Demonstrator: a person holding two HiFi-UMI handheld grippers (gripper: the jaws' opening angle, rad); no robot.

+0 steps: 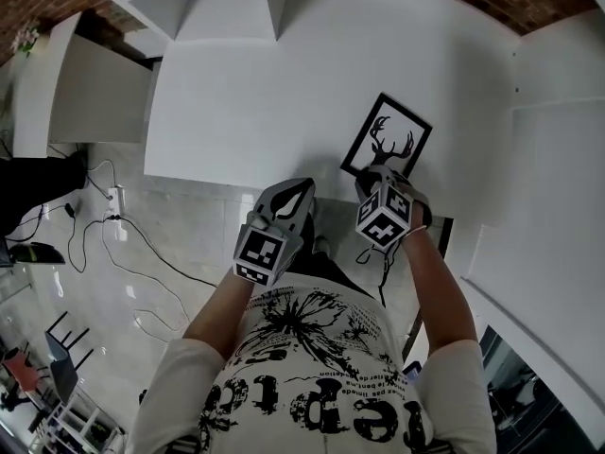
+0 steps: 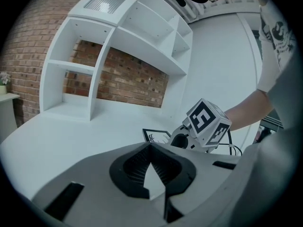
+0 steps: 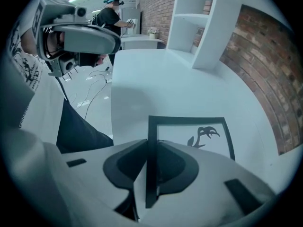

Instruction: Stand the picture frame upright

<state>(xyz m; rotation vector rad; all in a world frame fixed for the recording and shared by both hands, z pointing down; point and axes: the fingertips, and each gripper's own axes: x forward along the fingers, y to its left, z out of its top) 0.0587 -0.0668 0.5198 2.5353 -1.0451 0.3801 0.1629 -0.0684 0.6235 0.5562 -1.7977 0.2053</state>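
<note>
Frame [image 1: 388, 138] on table [image 1: 246, 112], near front edge. Right gripper [image 1: 376, 176] at frame's near edge, edge between jaws. Left gripper [image 1: 299, 191] just left, at table edge. Shelves [image 1: 208, 8] behind table.

The grey left gripper [image 1: 297, 189] with its marker cube is pointing toward 1 o'clock, its jaws pressing together on nothing. The grey right gripper [image 1: 378, 174], at 3 o'clock from it, is tilting steeply down, its jaws clamping one edge of the black picture frame [image 1: 386, 140]. Both bare forearms [image 1: 440, 282] are reaching forward.
</note>
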